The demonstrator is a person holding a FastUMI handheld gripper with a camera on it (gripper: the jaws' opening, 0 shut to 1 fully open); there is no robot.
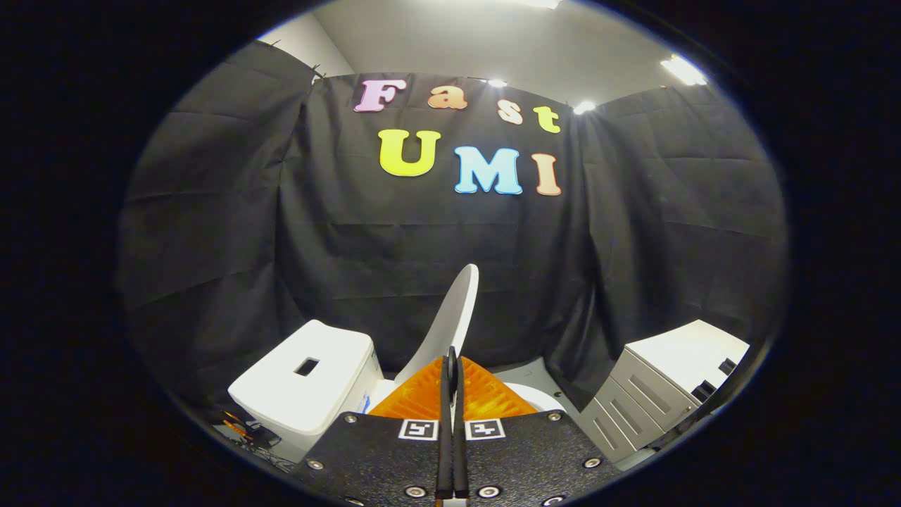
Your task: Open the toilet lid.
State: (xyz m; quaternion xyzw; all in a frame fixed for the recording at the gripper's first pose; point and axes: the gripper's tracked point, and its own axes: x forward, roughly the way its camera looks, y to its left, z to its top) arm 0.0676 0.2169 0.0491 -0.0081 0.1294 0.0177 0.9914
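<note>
You have a white toilet lid (450, 320) and a white tank (303, 384) against plain black cloth (211, 225). The drawer cabinet (662, 387) looks white on top, pale grey in front, with dark handles.

You are working in a staged booth set up inside an office-like room, not a real bathroom. Black cloth (633, 232) hangs as the walls on three sides, creased and pinned along its top edge. Above it you see a plain pale ceiling (450, 42) with bright strip lights (681, 69). A white toilet (310, 384) stands against the cloth with its lid (450, 324) raised, and a pale drawer cabinet (662, 387) sits off to its right.
</note>
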